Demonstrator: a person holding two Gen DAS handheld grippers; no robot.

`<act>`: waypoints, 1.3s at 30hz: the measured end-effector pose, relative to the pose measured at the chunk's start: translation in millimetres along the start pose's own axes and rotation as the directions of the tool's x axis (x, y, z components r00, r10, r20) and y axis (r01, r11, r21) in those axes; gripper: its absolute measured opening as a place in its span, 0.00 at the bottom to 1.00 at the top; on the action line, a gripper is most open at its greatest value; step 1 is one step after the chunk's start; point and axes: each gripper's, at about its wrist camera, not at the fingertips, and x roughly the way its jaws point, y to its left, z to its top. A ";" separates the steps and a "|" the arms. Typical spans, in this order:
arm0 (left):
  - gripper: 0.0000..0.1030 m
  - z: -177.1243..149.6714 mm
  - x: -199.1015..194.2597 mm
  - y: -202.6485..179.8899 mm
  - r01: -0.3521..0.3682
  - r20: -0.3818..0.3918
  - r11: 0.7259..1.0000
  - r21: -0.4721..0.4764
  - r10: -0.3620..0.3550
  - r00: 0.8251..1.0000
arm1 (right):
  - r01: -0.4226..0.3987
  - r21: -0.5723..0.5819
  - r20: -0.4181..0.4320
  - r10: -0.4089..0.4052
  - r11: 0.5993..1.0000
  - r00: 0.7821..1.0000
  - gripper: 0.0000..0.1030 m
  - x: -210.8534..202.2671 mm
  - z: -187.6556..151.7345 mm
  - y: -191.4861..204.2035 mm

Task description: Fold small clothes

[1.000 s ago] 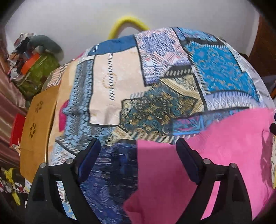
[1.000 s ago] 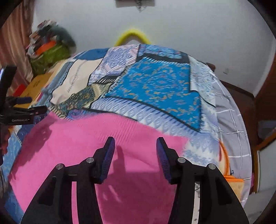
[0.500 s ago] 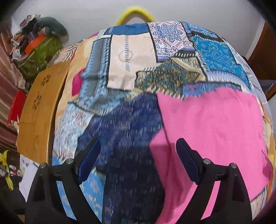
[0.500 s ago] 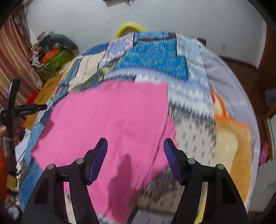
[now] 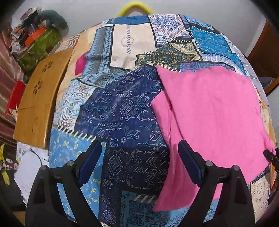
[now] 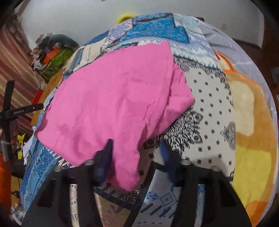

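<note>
Across left wrist view: pink cloth (image 5: 212, 118) lying flat on patchwork bedspread (image 5: 125, 111), right of centre, soft knit-like surface, roughly rectangular with a folded flap along its left side. Left gripper (image 5: 139, 162) spread wide, nothing between its blue pads; right pad over the cloth's lower left part, contact not resolvable. Bedspread printed in navy arrow motifs, blue paisley, cream panels. Wooden board (image 5: 38, 103) with flower cut-outs along the bed's left edge. Clutter pile (image 5: 36, 35) at upper left too small to sort. Yellow curved tube (image 5: 134, 8) cut off behind the bed top. Black part at right edge cropped, unidentified.

Across right wrist view: heavy motion blur. Same pink cloth (image 6: 118, 97) rumpled, one lower tongue hanging down between the fingers of right gripper (image 6: 137, 157). Jaws just closing, partly closed with the tongue between them; left pad against the fabric, right pad standing off it, so no pinch seen. Orange-and-yellow plush fabric (image 6: 252, 136) at right, edge cropped. Black stand (image 6: 10, 111) at left carries white lettering, unreadable.
</note>
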 end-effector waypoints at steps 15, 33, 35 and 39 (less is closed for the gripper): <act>0.87 56.0 41.9 -23.7 0.129 -0.049 0.991 -0.039 -0.131 0.990 | 0.090 -0.109 0.004 -0.090 0.990 0.996 0.09 13.7 27.5 -17.6; 0.40 86.5 67.4 -89.0 0.263 0.019 0.962 0.077 -0.265 0.964 | 0.201 -0.048 0.032 -0.200 0.978 0.979 0.09 33.1 82.7 -58.7; 0.11 84.3 65.7 -92.1 0.299 0.005 0.950 0.092 -0.301 0.954 | 0.204 -0.049 0.033 -0.202 0.978 0.979 0.10 30.4 81.7 -58.3; 0.10 76.7 58.4 -86.8 0.300 0.008 0.952 0.060 -0.301 0.953 | 0.249 -0.056 0.037 -0.247 0.967 0.968 0.27 14.4 72.5 -53.2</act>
